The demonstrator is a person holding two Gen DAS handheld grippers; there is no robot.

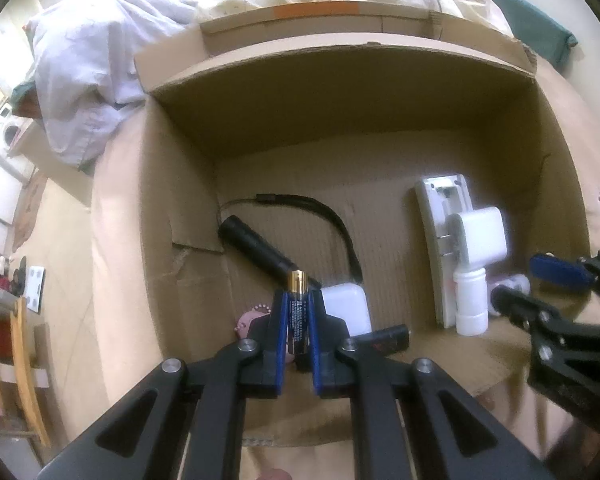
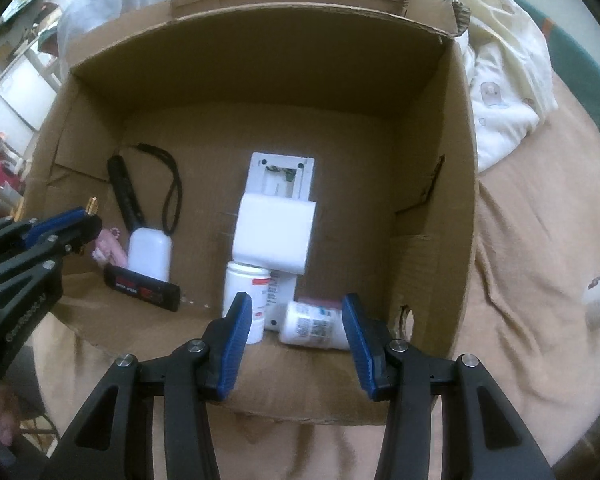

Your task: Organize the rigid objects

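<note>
Two grippers hang over the near edge of an open cardboard box that sits on a tan blanket. The left gripper has its blue pads pinched tight on a battery, held upright with its gold end sticking out past the fingertips, above the box's near left corner. The right gripper is partly open, with nothing between its pads; beyond its fingers a white pill bottle lies on its side on the box floor, and a second white bottle stands just beside it to the left. A white block lies behind these, overlapping a flat white device with its back compartment showing. Toward the left of the box lie a small black and red case, a white rounded case, something pink and, farther back, a black torch with a wrist strap. Rumpled pale bedding lies beyond the box.
</note>
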